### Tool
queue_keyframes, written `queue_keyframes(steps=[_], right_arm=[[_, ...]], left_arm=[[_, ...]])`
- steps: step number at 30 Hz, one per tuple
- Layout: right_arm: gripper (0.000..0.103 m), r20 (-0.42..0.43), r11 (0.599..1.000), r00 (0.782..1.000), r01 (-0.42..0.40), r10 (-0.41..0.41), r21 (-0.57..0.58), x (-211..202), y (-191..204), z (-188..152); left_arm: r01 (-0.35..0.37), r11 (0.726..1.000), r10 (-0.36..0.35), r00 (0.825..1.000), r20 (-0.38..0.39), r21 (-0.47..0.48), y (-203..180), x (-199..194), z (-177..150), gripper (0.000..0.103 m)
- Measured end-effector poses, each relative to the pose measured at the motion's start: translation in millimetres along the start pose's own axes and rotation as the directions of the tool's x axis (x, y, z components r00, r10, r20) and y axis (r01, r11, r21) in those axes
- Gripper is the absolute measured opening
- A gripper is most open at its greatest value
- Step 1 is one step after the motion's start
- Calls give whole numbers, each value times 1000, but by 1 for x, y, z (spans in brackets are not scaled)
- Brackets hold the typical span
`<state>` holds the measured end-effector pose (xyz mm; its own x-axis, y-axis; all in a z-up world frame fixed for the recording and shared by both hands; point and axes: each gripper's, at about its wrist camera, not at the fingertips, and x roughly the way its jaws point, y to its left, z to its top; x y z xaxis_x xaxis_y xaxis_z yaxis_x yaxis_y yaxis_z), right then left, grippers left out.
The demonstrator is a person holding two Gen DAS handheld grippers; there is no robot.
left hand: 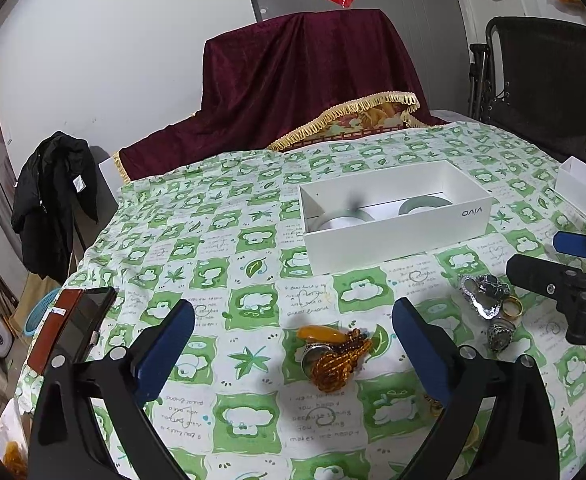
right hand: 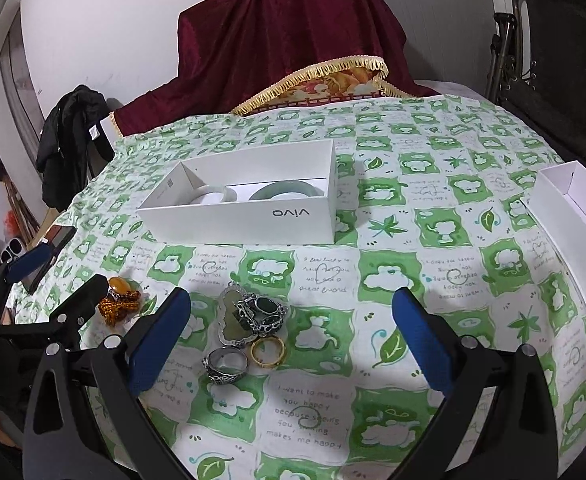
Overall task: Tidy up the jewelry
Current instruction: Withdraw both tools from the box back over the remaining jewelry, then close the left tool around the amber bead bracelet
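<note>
An open white box [left hand: 397, 236] [right hand: 245, 220] sits mid-table with two pale green bangles [left hand: 425, 205] [right hand: 285, 192] inside. My left gripper [left hand: 293, 340] is open, with an amber bead bracelet and orange pendant [left hand: 333, 354] [right hand: 119, 300] lying on the cloth between its fingers. My right gripper [right hand: 291, 332] is open above a cluster: a silver pendant with dark stones [right hand: 257, 312] [left hand: 483, 292], a gold ring [right hand: 268, 351] [left hand: 512, 307] and a silver ring [right hand: 225, 365] [left hand: 500, 334]. Nothing is held.
A green-and-white tablecloth [left hand: 253, 240] covers the table. A phone in a brown case [left hand: 73, 324] lies at the left edge. A white box lid [right hand: 573, 216] is at the right. A dark red draped object [left hand: 305, 80] stands behind; a black chair [left hand: 549, 80] at back right.
</note>
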<state>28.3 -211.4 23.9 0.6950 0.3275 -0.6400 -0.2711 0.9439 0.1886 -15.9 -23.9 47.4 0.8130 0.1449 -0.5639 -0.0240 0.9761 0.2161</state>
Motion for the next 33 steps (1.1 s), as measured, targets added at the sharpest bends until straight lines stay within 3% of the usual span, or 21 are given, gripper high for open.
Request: queue_keyframes(steps=[8,13,18,26,30,33], right_arm=[[98,-14,1000,1000,5,-5,13,2,-4,-1],[98,-36,999,999,-11,12,33,2,-8,-5],[98,-43,1000,999,-17,18,21,0,-4,-8],[98,-49,1000,999,-14,16,25,1,-4,-8],[98,-52,999,998,-16,18,31,2,-5,-8],[98,-52,999,998,-18,20,36,2,-6,-8]], left_arm=[[-7,1000,7,999,-35,-6,4,7,-5,99],[61,995,-73,987,-145,-85,27,20,-21,99],[157,975,-184,967,-178,-156,41,20,-32,99],[209,972,-226,954,-198,-104,24,27,-26,99],[150,984,-169,958,-233,-95,27,44,-20,99],[90,982,-130,960,-247,-165,49,50,-21,99]])
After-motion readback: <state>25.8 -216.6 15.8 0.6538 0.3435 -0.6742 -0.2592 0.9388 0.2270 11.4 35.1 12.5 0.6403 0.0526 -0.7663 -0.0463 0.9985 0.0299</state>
